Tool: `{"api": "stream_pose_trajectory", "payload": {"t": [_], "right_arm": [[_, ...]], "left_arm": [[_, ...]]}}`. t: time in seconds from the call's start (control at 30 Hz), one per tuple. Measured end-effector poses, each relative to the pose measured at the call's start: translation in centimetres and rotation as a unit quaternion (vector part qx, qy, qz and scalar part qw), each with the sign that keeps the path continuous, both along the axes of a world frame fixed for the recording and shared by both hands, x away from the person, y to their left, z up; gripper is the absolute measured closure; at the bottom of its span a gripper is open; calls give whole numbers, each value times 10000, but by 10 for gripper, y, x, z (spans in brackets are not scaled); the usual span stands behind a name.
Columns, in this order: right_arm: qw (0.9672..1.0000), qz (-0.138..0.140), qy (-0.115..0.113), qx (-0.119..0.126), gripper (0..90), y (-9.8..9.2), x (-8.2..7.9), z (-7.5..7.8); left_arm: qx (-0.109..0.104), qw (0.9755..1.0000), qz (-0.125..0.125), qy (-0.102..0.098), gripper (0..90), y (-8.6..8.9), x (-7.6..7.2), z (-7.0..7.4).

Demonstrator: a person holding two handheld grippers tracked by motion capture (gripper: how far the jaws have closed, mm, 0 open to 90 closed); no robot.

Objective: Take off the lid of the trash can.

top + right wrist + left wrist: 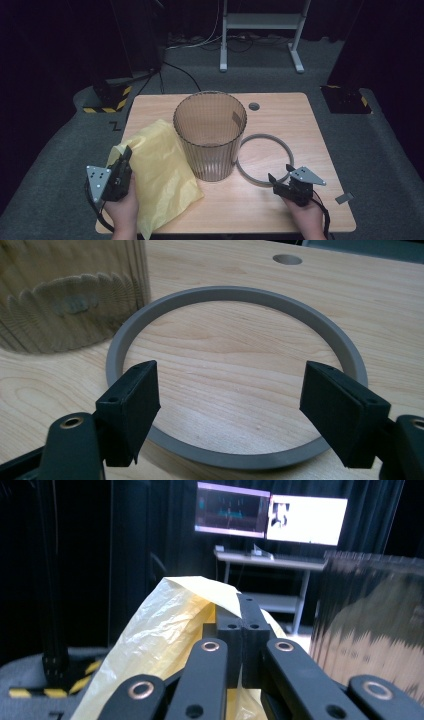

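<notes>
Now, the yellow bag [157,170] is the thing in play: thin, crinkly plastic film, lying crumpled on the left half of the desk [280,115], its right edge against the foot of the ribbed bin [210,134]. One corner is lifted clear of the wood, pinched in the left tool [123,156]. In the left gripper view the jaws are clamped tight together with a fold of film [200,587] caught between the pads and flopping over their tips.

That grip is the worry. It looks like only a sliver of slick plastic is nipped there, so a quick pull could slide it straight out, or stretch and tear the film. And the bag looks flat, its mouth not opened, so with one corner held it may simply hang like a rag and refuse to go over the bin's rim.

The bin stands upright mid-desk, translucent and probably light; dragging the bag across it could tip or shove it.

Over on the right, the right tool [281,174] rests low with its jaws spread wide and nothing between them, poised just at the near arc of the grey ring [235,292] lying flat beside the bin. A careless nudge there would skate the ring toward the desk edge.
</notes>
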State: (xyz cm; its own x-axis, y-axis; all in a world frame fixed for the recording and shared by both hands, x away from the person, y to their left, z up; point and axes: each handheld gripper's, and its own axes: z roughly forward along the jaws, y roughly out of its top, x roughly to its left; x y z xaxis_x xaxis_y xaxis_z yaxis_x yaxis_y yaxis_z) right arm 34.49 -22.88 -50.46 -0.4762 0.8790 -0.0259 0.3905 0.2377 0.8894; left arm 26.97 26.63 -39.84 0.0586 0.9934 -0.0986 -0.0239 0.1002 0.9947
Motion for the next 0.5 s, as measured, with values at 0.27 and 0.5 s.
{"api": "stream_pose_trajectory", "payload": {"t": [0.27, 0.5], "right_arm": [[10000, -33, -74, -27, 237, 1, -2, 1], [9999, -32, -134, -1, 229, 0, -2, 3]], "left_arm": [[51, 9982, 58, -591, 898, -12, -8, 21], [16, 9925, -31, -1224, 898, -31, -22, 38]]}}
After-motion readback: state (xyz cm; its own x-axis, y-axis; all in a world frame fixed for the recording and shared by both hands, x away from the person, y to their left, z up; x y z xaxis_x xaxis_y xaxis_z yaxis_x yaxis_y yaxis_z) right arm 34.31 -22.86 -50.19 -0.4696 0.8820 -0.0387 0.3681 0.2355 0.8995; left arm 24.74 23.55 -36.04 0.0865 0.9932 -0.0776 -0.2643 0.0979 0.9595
